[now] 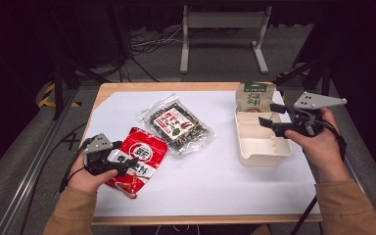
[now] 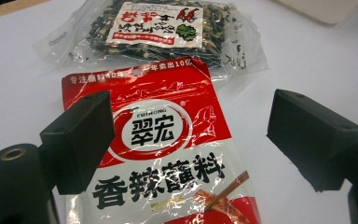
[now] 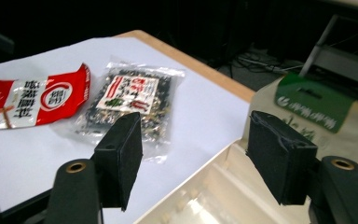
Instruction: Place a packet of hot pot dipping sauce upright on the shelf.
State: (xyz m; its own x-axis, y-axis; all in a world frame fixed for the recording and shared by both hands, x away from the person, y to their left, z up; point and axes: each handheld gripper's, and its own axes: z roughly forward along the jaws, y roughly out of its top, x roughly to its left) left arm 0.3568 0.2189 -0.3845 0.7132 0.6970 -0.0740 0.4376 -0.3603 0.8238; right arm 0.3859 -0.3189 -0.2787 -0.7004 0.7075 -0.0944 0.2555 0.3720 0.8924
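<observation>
The white desk is brightly and evenly lit from above, while the room around it falls into deep darkness. The high view is soft and slightly grainy, with faint, short shadows under the packets and beside the cream tray. In the left gripper view, glare streaks across the crinkled red packet and the clear bag behind it; the print is sharp, but the black jaws close to the lens are blurred. In the right gripper view, the jaws are blurred too, the tray's inside is washed out near the bottom edge, and the green-topped pouch looks soft against a black background.
</observation>
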